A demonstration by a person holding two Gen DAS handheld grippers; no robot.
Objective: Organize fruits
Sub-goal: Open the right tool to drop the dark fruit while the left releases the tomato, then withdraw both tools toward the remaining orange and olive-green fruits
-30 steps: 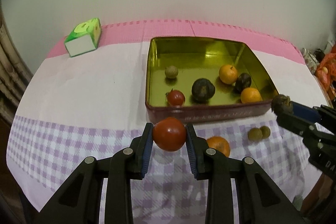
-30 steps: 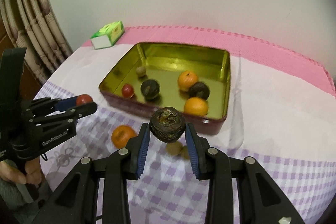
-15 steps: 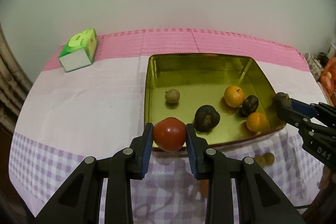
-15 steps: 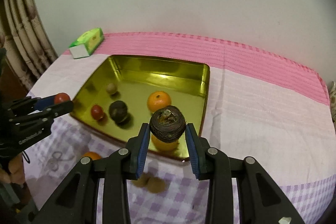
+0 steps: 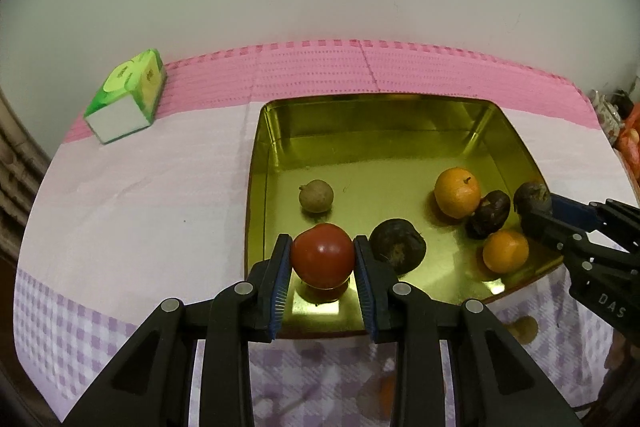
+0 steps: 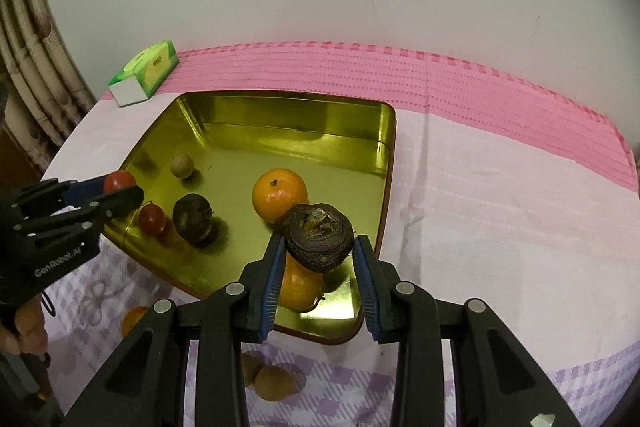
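Observation:
My left gripper (image 5: 322,259) is shut on a red tomato (image 5: 322,254) above the near left corner of the gold tin tray (image 5: 360,131). My right gripper (image 6: 319,251) is shut on a dark wrinkled fruit (image 6: 319,242) above the tray's near right corner (image 6: 348,315). In the tray lie two oranges (image 6: 280,193), a dark fruit (image 6: 192,217), another dark fruit (image 5: 488,213), a small tan fruit (image 5: 316,195) and a second red tomato (image 6: 152,220). The right gripper also shows in the left wrist view (image 5: 534,205).
A green tissue box (image 5: 128,99) stands at the back left of the clothed table. Two tan fruits (image 6: 272,381) and an orange (image 6: 134,319) lie on the checked cloth in front of the tray. A curtain (image 6: 24,67) hangs at the left.
Both grippers have moved forward with their fruits, from in front of the tray to over its near corners.

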